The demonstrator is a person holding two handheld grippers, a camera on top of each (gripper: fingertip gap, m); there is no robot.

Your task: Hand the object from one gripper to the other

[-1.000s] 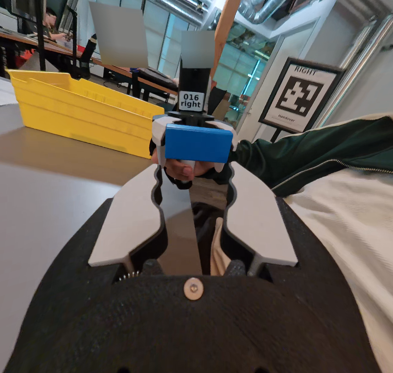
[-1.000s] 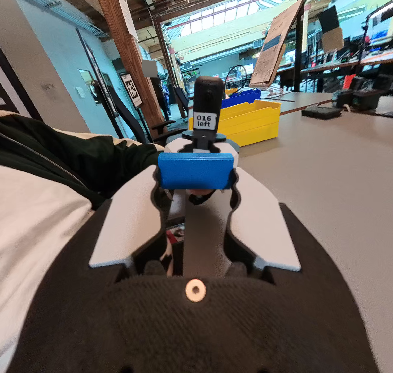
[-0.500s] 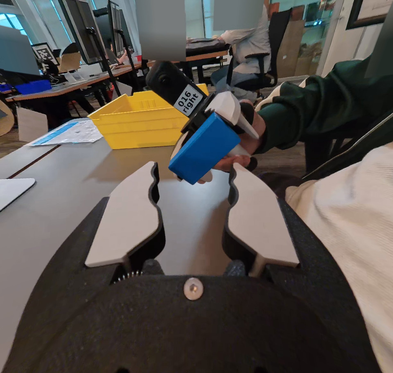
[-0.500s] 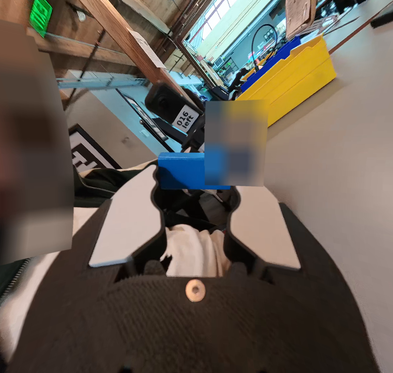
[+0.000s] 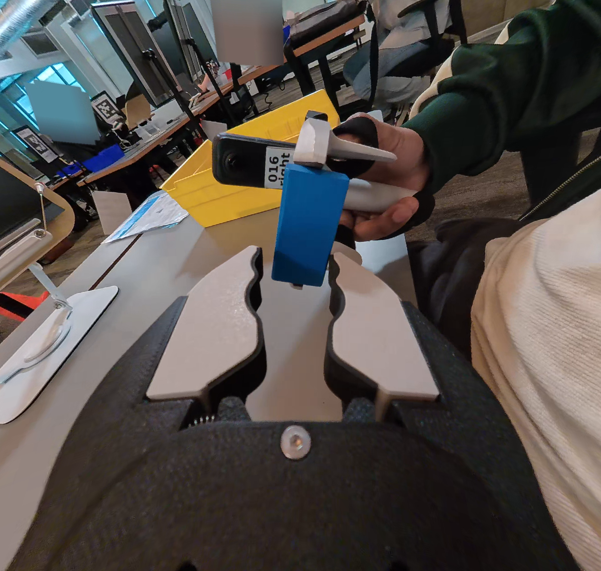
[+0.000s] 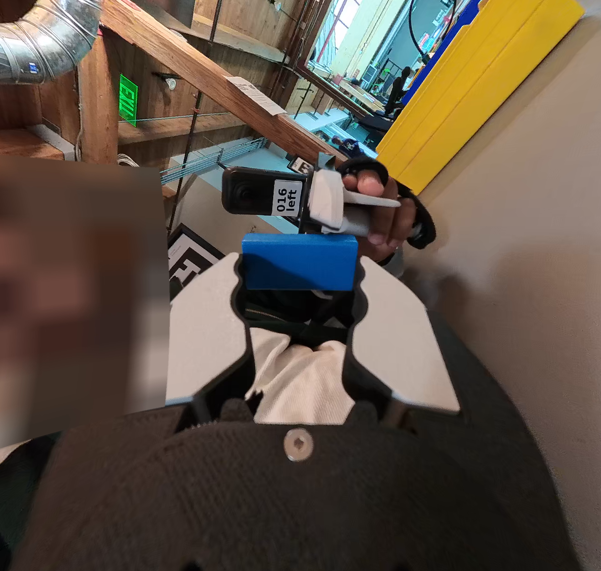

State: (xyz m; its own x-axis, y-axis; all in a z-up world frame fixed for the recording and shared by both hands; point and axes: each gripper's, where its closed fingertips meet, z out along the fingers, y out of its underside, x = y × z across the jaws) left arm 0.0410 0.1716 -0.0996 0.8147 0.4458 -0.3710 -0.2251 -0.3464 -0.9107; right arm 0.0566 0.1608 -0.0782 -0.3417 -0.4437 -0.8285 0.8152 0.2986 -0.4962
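Honestly, your right claw point(image 6: 297, 270) is clamped on the ends of the blue block point(image 6: 299, 261) while the left claw point(image 5: 294, 264) sits spread around its lower end, so letting go early drops it onto the tabletop point(image 5: 156, 262).

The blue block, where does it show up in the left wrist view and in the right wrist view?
Left wrist view: the blue block stands on end at centre, just beyond the left gripper fingertips.
Right wrist view: the blue block lies crosswise at centre, clamped between the right gripper fingertips.
Shared landmark: the yellow bin on the table.
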